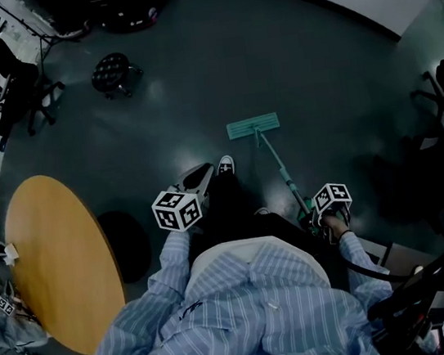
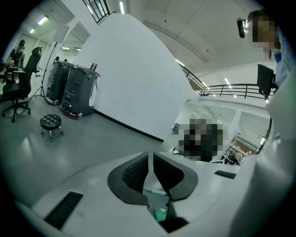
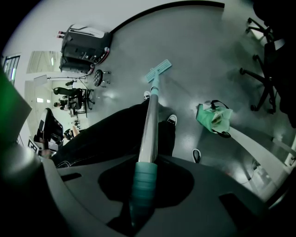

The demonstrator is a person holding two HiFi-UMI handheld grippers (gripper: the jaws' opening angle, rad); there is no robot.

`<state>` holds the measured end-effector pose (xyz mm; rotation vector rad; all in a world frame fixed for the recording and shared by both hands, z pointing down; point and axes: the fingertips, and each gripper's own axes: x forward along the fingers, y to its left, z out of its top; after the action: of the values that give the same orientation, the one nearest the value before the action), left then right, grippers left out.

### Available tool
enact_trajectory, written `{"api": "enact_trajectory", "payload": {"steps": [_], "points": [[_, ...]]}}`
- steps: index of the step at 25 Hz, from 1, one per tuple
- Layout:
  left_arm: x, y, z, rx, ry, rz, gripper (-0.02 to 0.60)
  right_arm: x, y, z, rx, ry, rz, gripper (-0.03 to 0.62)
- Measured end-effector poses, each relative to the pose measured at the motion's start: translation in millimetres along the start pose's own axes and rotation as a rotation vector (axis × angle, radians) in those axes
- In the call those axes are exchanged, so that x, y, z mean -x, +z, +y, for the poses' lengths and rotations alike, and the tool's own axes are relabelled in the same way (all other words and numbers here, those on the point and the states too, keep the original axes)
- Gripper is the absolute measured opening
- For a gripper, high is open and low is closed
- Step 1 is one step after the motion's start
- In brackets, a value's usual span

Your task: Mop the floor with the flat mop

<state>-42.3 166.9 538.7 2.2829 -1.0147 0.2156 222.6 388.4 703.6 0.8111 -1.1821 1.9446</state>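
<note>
The dark grey floor stretches ahead of you, and the flat mop rests its head on it. Your right claw is clamped round the mop's teal handle grip. Your left claw is closed and holds nothing.

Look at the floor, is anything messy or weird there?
Nothing is spilled or broken. The only stray thing is a green bag lying on the floor beside the person's shoe. The mop has its head flat on the floor, with its handle gripped in the right tongs.
</note>
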Motion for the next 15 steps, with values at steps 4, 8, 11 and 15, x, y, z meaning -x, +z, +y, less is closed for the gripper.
{"api": "enact_trajectory", "payload": {"steps": [4, 8, 11, 15], "points": [[-14, 11, 12, 0.020, 0.007, -0.004, 0.035, 7, 35, 19, -0.023, 0.039, -0.018, 0.072], [-35, 13, 36, 0.056, 0.002, 0.014, 0.035, 5, 72, 44, -0.029, 0.047, -0.028, 0.072], [-60, 31, 57, 0.064, -0.011, 0.032, 0.035, 9, 111, 69, -0.027, 0.053, -0.028, 0.072], [-104, 69, 83, 0.059, -0.022, 0.064, 0.035, 29, 165, 95, -0.027, 0.046, -0.024, 0.072]]}}
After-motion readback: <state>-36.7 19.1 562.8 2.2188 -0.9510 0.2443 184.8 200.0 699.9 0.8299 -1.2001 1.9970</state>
